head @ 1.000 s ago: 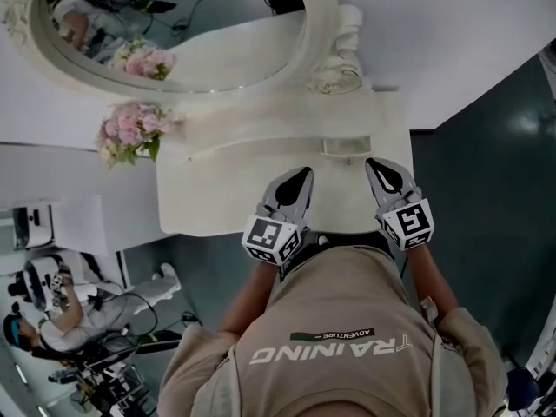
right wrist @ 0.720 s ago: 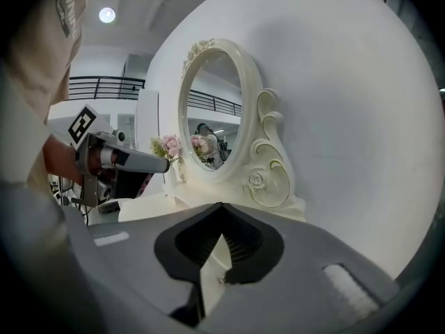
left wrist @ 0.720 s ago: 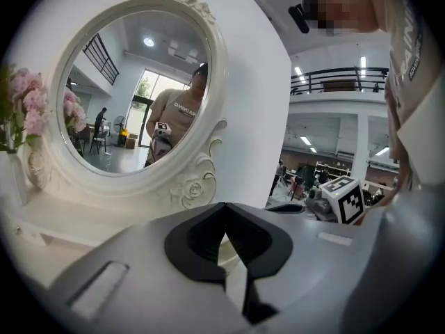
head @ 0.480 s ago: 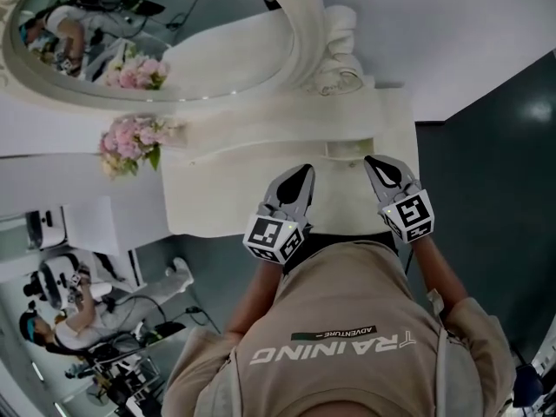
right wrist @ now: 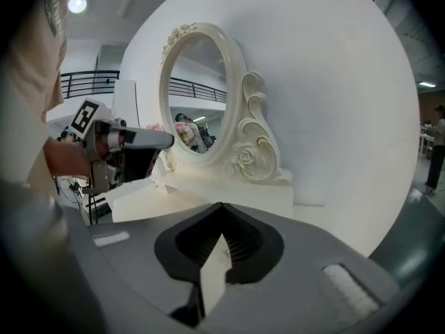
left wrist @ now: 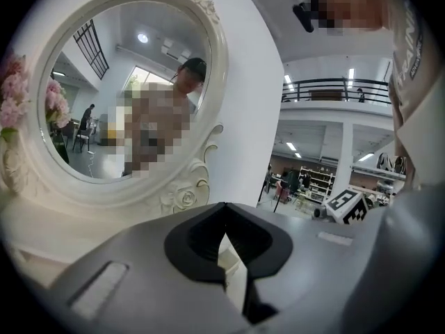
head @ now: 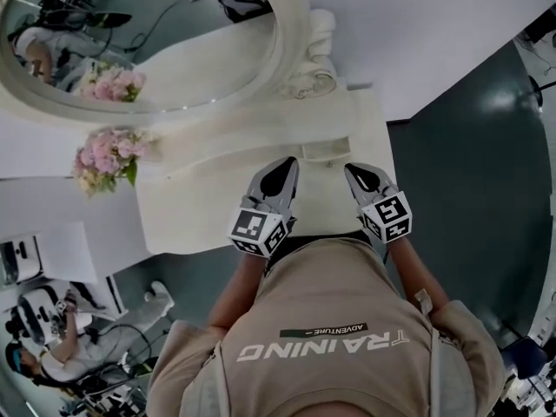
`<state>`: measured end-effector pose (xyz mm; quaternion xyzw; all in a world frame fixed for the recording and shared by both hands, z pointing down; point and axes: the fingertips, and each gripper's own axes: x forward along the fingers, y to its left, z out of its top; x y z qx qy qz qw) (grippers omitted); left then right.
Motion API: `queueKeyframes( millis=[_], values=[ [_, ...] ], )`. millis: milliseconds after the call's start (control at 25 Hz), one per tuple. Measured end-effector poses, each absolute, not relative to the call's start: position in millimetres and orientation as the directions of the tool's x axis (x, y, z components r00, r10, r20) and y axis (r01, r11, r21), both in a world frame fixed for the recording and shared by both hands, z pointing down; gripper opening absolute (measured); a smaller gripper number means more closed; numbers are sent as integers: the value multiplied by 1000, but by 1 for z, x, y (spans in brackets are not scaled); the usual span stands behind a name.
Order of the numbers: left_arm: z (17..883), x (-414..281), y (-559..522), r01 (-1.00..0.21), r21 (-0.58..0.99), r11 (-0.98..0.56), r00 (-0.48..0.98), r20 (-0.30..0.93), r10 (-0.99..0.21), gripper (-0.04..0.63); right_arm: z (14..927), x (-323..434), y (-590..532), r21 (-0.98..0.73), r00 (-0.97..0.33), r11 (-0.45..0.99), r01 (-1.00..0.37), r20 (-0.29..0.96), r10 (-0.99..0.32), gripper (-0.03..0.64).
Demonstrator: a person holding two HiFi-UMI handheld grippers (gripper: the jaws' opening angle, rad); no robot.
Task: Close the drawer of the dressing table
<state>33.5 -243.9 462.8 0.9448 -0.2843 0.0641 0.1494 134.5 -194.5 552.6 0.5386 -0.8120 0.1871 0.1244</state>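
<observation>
Moved since before: the dressing table (head: pixel 191 207) and both grippers sit further left in the head view, and the left gripper's tip is a little nearer the raised back tier.
Left gripper (head: pixel 287 165): over the front part of the table top, pointing at the back tier. Its jaws are together at the tips, with nothing between them.
Right gripper (head: pixel 352 172): just beside the left one, on the person's right, over the same front strip. Its jaws meet at the tips and grip nothing.
Marker cubes: one at the rear of each gripper (head: pixel 256 228) (head: pixel 388 217), close to the person's shirt (head: pixel 321 320).
Dressing table: cream, set against the white wall (head: pixel 408 33), directly in front of the person.
Drawer: its front cannot be made out, as the head view looks down on the table top only.
Small panel (head: pixel 327 148): a rectangular piece on the back tier, between the two gripper tips and just ahead of them.
Mirror (head: pixel 174 68): oval, in a carved cream frame, at the table's back.
Flowers (head: pixel 102 156): a pink bunch at the table's left end, repeated in the mirror.
Floor (head: pixel 469 189): dark, to the table's right.
</observation>
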Motion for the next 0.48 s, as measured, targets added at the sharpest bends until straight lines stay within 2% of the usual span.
queueKeyframes(
  millis=[160,480],
  values=[
    [457,33,-242,-528,223,-820,849,175,-499,15,594,139,-190,-208,-354,287,-935,502,-789,3],
    [462,12,-234,-561,247,-790,828,172,-534,15,675,139,-180,-301,-334,166,-939,684,-649,3]
  ],
)
